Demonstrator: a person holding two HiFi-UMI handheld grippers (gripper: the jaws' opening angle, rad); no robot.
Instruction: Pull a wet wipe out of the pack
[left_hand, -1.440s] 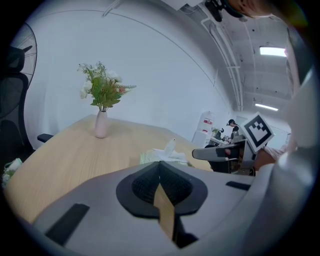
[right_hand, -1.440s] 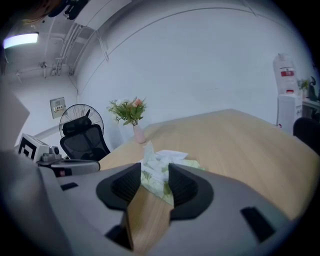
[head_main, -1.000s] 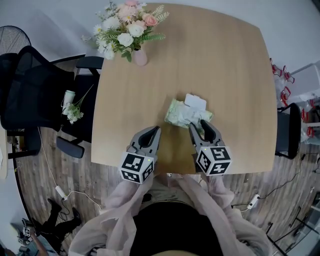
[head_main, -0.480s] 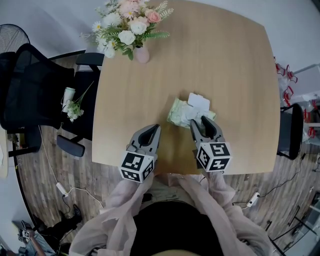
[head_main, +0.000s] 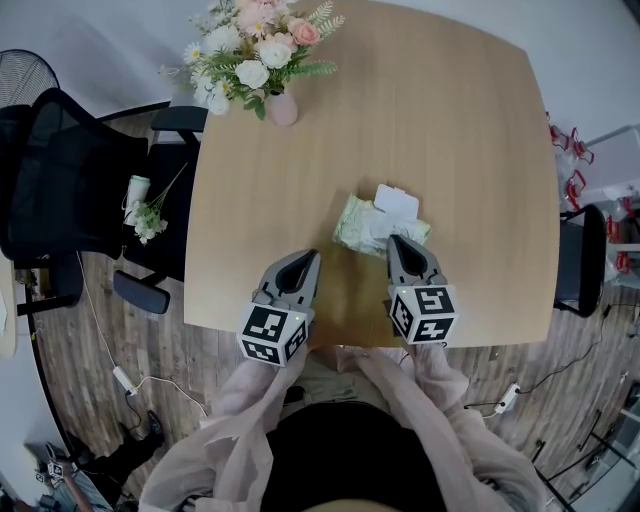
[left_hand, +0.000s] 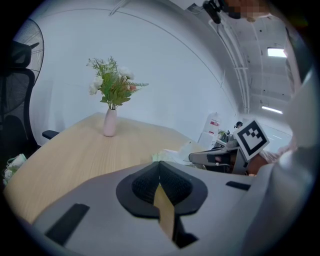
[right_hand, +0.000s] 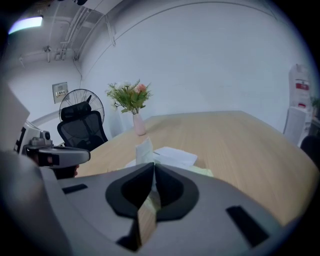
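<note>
**Right gripper** (head_main: 396, 243): my jaws have just been closing and now stand clenched on the wet wipe (right_hand: 144, 150). Its white tab rises just above my jaw tips, so the pinch appears to sit low on the tab, close over the opening.

**Pack** (head_main: 352, 226): it lies flat on the table (head_main: 460, 130), directly ahead of and beneath my right jaw tips. Its white lid flap (head_main: 397, 203) is folded back beyond them, which leaves the wipe free to be taken.

**Left gripper** (head_main: 310, 258): my jaws are together with nothing between them. It is held to the left of the pack, near it but apart from it.

**Judgement:** the grasp is made and the pull is not yet done. The pack is unrestrained and may lift with the wipe unless my left gripper pins it.
</note>
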